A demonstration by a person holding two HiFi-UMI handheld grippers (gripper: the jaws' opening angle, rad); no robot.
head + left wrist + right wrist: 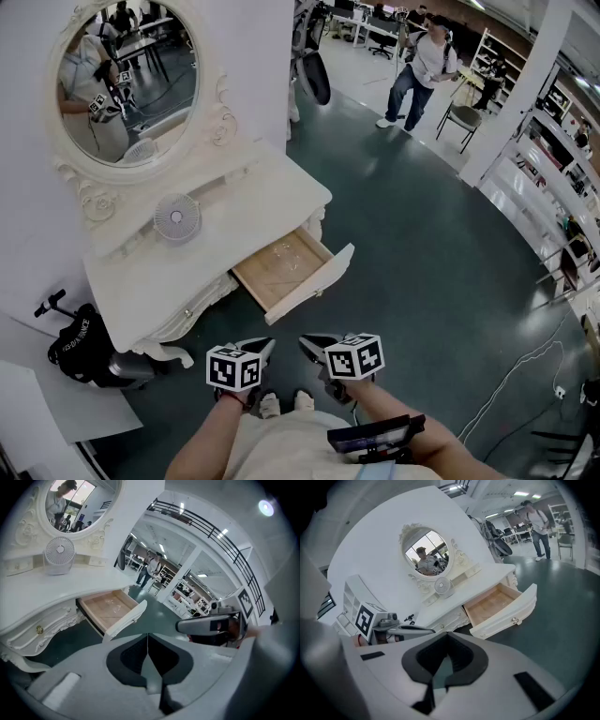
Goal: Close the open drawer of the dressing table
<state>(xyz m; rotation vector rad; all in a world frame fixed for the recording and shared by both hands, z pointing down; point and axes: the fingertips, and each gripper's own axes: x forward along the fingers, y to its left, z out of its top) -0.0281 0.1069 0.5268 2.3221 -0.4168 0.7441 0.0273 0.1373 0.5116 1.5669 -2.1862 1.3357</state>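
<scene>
The white dressing table (234,211) stands at the left, and its right-hand drawer (281,264) is pulled out, showing a bare wooden bottom. The drawer's white front (314,281) faces me. Both grippers hang side by side in the air in front of it, well short of it and touching nothing. My left gripper (261,347) is shut and empty; its jaws meet along a line (148,640), with the drawer (111,607) up to the left. My right gripper (315,345) is shut and empty too (447,638), and the drawer front (508,617) with its small knob lies ahead to the right.
A small round fan (176,217) sits on the tabletop below the oval mirror (127,82). A black bag (82,352) lies on the floor left of the table. A person (420,66) and a chair (459,117) are far back; a cable (525,361) runs across the green floor at right.
</scene>
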